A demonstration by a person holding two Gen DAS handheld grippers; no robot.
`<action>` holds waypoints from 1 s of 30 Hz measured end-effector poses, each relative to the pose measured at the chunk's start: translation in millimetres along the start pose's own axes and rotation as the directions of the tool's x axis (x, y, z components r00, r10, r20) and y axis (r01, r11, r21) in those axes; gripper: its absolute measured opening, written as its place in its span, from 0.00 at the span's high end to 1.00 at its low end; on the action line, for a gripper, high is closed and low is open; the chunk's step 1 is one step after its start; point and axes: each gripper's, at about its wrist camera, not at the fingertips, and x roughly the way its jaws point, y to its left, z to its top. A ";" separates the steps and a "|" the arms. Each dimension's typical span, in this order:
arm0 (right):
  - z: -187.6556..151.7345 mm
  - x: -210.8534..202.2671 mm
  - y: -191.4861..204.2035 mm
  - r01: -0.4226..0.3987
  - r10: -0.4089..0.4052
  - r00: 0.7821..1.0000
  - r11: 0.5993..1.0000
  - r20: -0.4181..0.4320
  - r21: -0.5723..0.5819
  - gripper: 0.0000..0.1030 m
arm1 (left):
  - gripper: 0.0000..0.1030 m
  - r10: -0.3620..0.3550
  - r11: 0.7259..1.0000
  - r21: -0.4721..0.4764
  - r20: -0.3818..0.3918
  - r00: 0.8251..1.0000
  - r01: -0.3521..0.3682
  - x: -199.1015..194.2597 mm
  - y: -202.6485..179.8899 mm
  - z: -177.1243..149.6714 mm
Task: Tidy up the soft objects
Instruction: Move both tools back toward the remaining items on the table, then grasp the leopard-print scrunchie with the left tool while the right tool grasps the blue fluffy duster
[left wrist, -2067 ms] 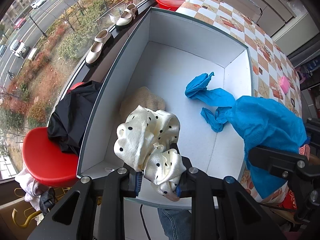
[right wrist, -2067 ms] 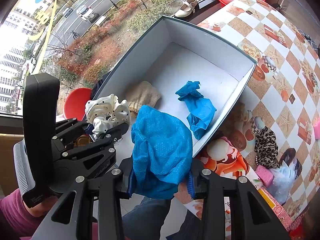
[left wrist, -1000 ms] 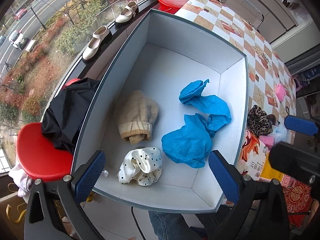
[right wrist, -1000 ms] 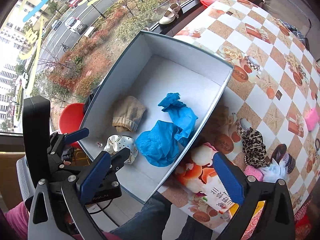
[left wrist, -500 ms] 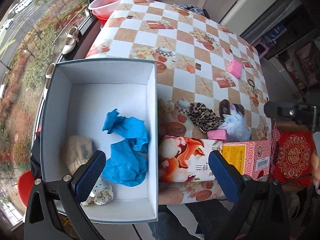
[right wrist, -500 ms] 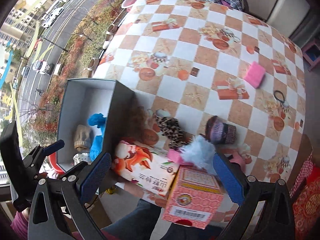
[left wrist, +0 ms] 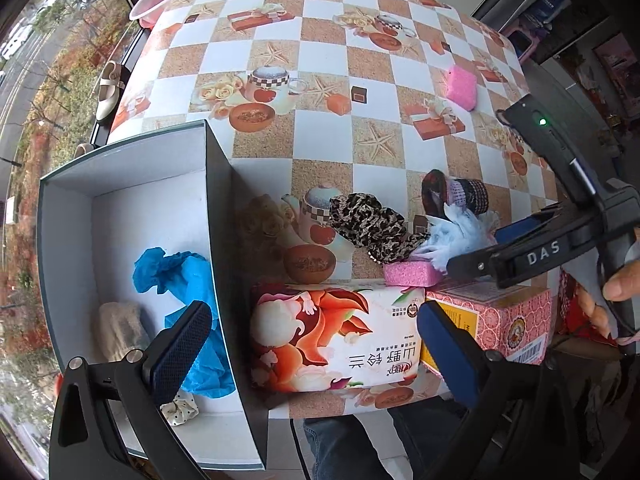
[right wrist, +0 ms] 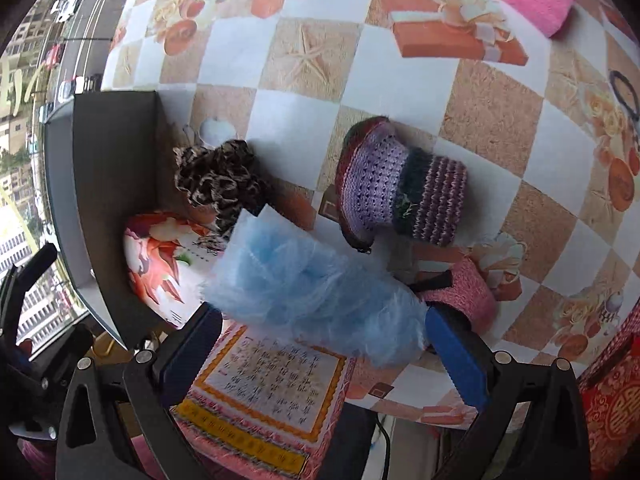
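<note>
A grey box (left wrist: pixel 218 216) with white inside holds blue cloths (left wrist: pixel 180 272), a beige knit piece (left wrist: pixel 118 330) and a cream dotted cloth (left wrist: pixel 180 410). My left gripper (left wrist: pixel 312 344) is open and empty above the floral tissue pack (left wrist: pixel 336 336). My right gripper (right wrist: pixel 324 352) is open, its jaws on either side of a pale blue mesh puff (right wrist: pixel 312 292), which also shows in the left wrist view (left wrist: pixel 456 236). A leopard scrunchie (right wrist: pixel 216 180), a purple knit hat (right wrist: pixel 400 192) and a pink sponge (right wrist: pixel 468 292) lie close by.
A pink printed carton (right wrist: pixel 264 400) lies under the puff at the table's near edge. Another pink sponge (left wrist: pixel 462 88) and a black hair tie (right wrist: pixel 626 92) lie farther out on the checked tablecloth (left wrist: pixel 320 40). Shoes (left wrist: pixel 110 90) sit on the window ledge.
Both grippers let go of their cloths in the box, opened, and swung right over the table. My right gripper has dropped low around the blue puff.
</note>
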 end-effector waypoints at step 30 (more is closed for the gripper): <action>-20.9 -19.3 -126.8 0.092 -0.168 0.899 0.975 0.404 0.201 0.00 | 0.12 -0.010 0.994 -0.109 -0.375 0.927 -0.033 145.8 -46.2 75.9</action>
